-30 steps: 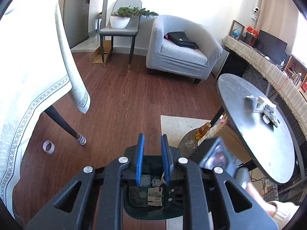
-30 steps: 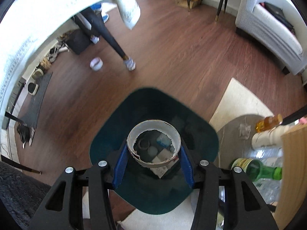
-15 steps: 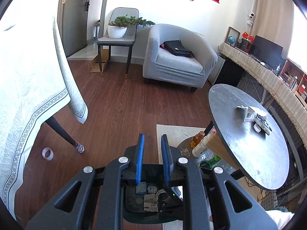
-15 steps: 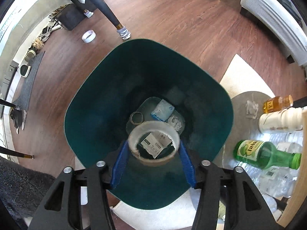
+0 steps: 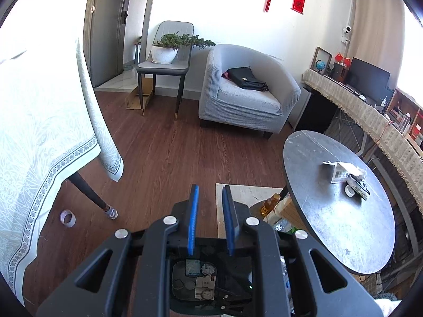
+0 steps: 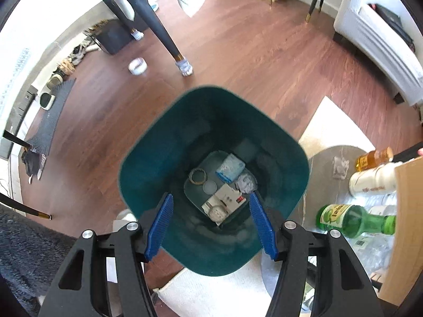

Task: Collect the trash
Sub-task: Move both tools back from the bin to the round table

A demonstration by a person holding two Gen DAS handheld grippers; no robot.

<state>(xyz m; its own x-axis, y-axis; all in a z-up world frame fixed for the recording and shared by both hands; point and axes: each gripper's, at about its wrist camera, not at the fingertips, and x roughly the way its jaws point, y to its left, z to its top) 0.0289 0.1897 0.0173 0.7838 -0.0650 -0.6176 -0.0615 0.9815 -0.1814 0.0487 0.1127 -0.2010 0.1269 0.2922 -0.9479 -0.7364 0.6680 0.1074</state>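
Your right gripper point(image 6: 211, 227) stands with its blue jaws wide and empty, directly above the dark green square plastic bin point(image 6: 277, 142). In the bin's bottom lie a cardboard tape ring point(image 6: 197, 176), a white carton point(image 6: 224, 203) and what looks like crumpled paper point(image 6: 246, 183). Your left gripper point(image 5: 211, 220) holds its jaws narrow, with nothing between them. A white tape roll point(image 6: 137, 66) lies on the wooden floor at eleven o'clock.

Open floor point(image 5: 169, 158) lies ahead; round table point(image 5: 330, 227) and bottles point(image 6: 354, 219) crowd the right side.

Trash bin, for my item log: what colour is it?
Dark teal green trash bin, clearest in the right wrist view.
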